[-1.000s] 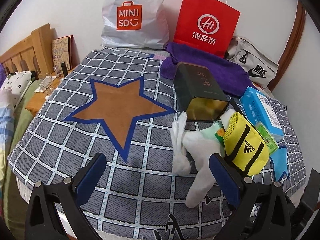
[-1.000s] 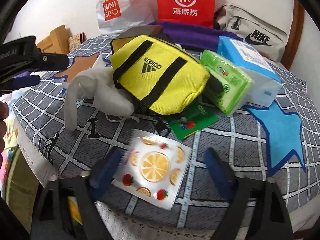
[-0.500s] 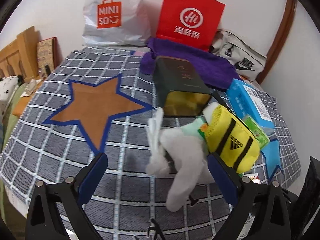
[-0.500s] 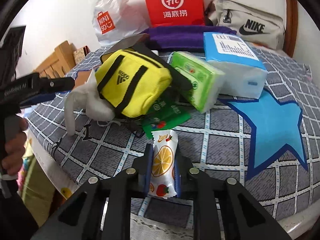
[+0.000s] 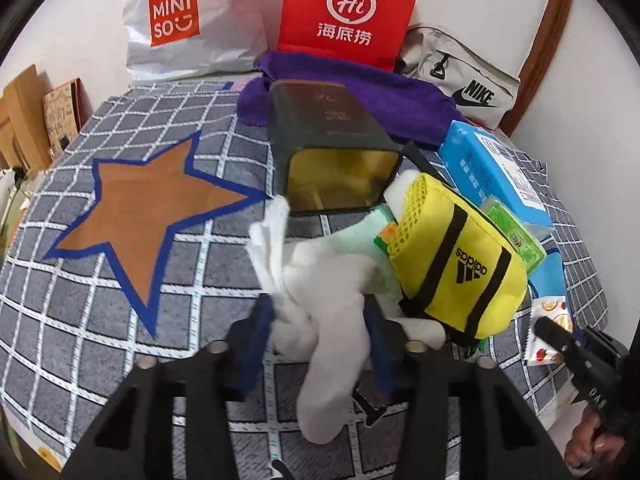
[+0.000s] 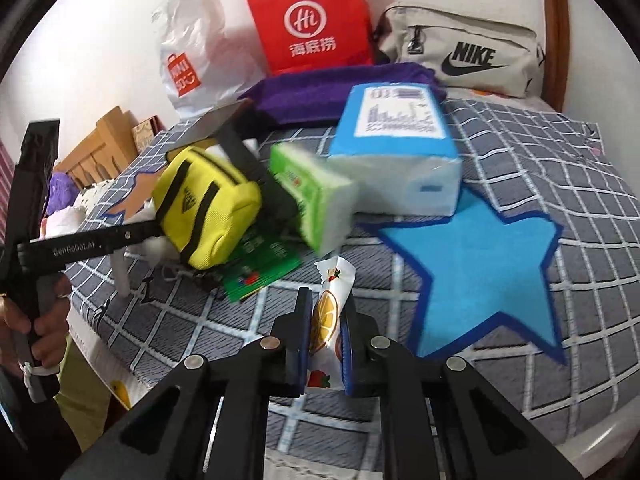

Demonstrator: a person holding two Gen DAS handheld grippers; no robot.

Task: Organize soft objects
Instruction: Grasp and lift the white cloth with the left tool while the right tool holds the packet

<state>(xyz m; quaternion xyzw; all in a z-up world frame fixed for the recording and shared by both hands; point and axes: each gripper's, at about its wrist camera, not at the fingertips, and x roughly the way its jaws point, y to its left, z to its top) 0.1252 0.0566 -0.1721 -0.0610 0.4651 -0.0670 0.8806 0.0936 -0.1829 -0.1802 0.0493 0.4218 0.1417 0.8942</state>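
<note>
Left claw point(image 5: 318, 322): jaws just been closing, blue pads now squeezing the white sock point(image 5: 328, 308); sock bunched betw. them, toe end hanging down toward camera.
Right claw point(image 6: 326, 332): clenched tight on the fruit-print packet point(image 6: 328, 320); packet stands upright betw. pads, top edge poking above them.
Yellow pouch point(image 5: 456, 268): on the worktop point(image 5: 120, 308) just right of sock, touching it; black straps, logo facing left cam.
Green tissue pack point(image 6: 312, 196): leans against the blue tissue pack point(image 6: 394, 156), just right of pouch.
Green flat packet point(image 6: 260, 268): lies flat, partly under pouch.
Dark tin point(image 5: 332, 148): on its side behind sock, open gold mouth facing cam.
Purple towel point(image 5: 360, 96): behind tin, along back of worktop.
Back wall: white shopping bag point(image 5: 188, 20), red paper bag point(image 5: 348, 12), grey waist bag point(image 5: 460, 80) side by side.
Cloth: grey check cover w/ brown star point(image 5: 152, 208) left, blue star point(image 6: 480, 272) right.
Person: hand point(image 6: 36, 320) on left claw's handle in right cam view.
</note>
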